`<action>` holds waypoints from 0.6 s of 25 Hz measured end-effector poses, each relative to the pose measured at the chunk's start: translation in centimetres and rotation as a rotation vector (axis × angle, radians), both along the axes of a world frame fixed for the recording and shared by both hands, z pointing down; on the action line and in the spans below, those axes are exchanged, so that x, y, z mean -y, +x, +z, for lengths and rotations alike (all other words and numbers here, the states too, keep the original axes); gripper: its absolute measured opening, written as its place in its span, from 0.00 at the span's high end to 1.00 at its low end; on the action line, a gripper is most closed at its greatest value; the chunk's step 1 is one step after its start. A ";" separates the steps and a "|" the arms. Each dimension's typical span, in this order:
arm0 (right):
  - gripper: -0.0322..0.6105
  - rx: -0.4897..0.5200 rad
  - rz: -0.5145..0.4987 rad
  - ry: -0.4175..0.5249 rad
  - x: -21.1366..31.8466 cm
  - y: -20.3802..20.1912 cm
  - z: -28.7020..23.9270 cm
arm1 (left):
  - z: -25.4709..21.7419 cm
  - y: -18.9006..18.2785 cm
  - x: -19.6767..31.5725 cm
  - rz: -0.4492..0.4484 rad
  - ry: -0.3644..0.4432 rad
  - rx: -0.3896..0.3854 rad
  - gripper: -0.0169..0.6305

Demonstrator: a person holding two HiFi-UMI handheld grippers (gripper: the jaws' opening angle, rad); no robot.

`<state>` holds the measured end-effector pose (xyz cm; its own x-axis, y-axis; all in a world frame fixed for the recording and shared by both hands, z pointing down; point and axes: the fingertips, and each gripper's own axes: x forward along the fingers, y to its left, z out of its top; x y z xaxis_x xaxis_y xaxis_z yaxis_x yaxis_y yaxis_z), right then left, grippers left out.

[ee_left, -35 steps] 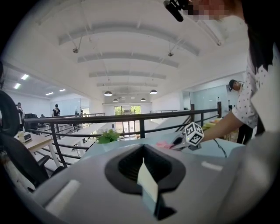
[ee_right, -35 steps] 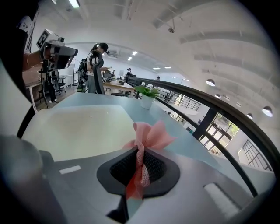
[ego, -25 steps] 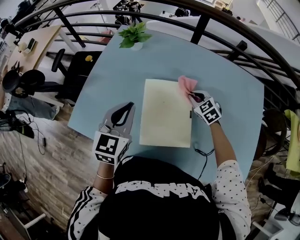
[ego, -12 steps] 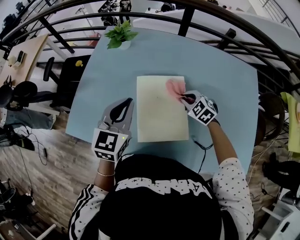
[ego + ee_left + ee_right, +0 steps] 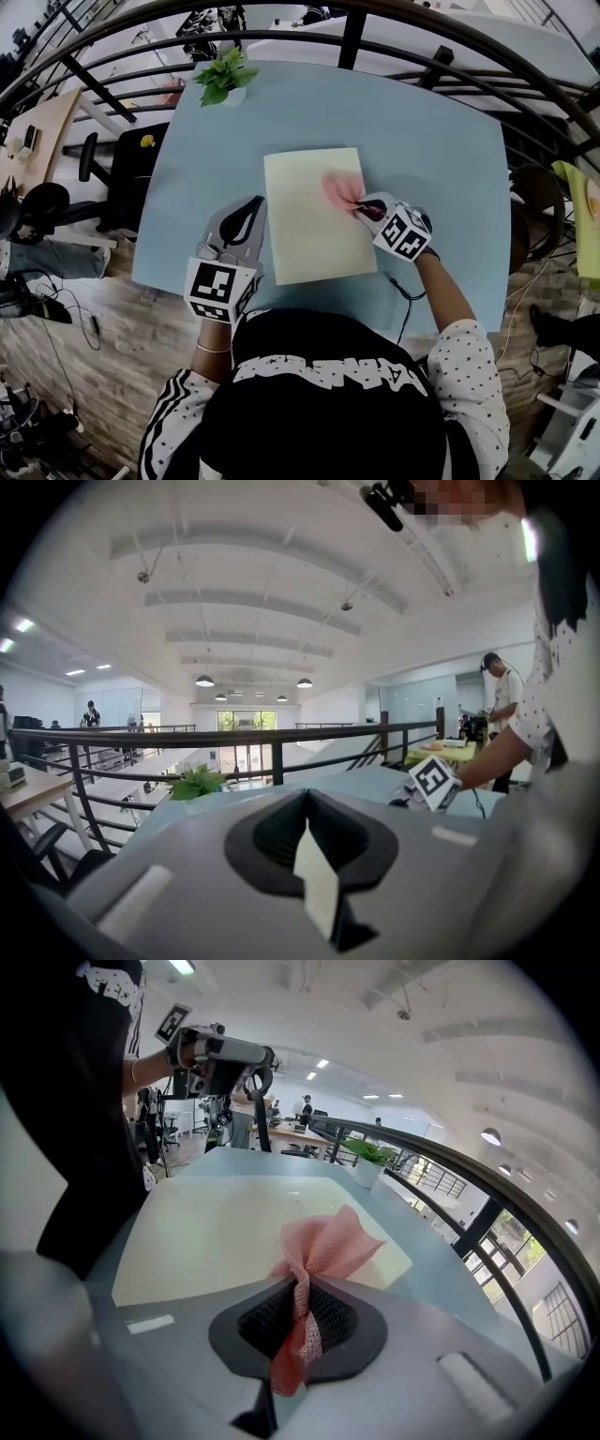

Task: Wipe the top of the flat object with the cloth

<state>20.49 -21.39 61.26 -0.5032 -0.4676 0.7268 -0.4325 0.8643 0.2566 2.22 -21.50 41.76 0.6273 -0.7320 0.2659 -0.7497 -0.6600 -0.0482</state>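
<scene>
- Vs 1 s ago: right gripper had carried the cloth in from the flat object's far corner and further over its top. The left gripper was about where it had been.
- Right gripper: jaws clamped on the cloth's bunched middle. The loose pink end fanned out just ahead of the tips and lay on the sheet, prob. so the fabric did the rubbing, not the jaws.
- Flat object: a cream sheet right under and ahead of the right gripper, lying flat on the blue table. Most of its top lay beyond the cloth, so the wipe looked barely started.
- Left gripper: jaws together, nothing between them. It sat across the sheet from the right gripper, just beside the opposite long edge, likely clear of the wipe path yet near enough to steady the sheet.
- Potted plant: well beyond both grippers at the table's far edge, no obstacle.
</scene>
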 end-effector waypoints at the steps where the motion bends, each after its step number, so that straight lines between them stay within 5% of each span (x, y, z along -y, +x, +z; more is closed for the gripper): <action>1: 0.94 0.004 -0.002 -0.003 -0.5 -0.1 0.0 | 0.0 0.1 -0.1 0.007 0.001 -0.002 0.97; 15: 0.94 0.067 0.020 -0.027 -6.2 -1.1 -0.1 | 0.3 2.3 -1.1 0.102 -0.010 -0.002 0.97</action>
<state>19.44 -15.15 61.13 -0.5415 -0.4589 0.7044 -0.4652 0.8615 0.2035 4.51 -20.44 42.04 0.6989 -0.6619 0.2710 -0.6789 -0.7332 -0.0399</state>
